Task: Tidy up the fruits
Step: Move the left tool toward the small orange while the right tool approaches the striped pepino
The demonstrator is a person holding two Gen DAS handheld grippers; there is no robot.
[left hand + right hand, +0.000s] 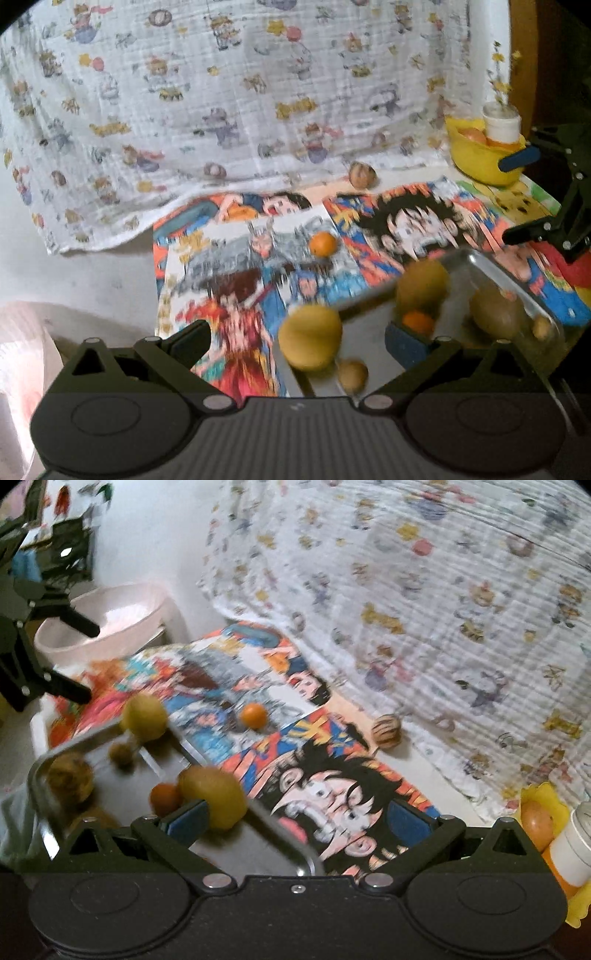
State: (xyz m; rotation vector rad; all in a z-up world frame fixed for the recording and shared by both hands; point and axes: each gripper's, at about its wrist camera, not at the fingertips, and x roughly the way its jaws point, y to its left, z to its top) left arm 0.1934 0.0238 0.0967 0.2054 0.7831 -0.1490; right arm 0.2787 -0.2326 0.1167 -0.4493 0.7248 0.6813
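A metal tray (480,258) (40,768) lies on comic posters and holds yellow-brown fruits (423,282) (212,794), a small orange (417,321) (165,797) and small brown fruits. A yellow fruit (310,336) (144,716) sits at the tray's edge. A loose orange (322,243) (253,716) and a striped round fruit (362,175) (386,729) lie on the table beyond. My left gripper (303,339) is open over the tray's left end. My right gripper (295,819) is open over the tray's right end. Both views are blurred.
A yellow bowl (480,162) (546,794) holds fruit and a white cup (502,123) at the back right. A pink basin (103,620) stands at the left. A printed cloth (221,92) (424,609) hangs behind the table.
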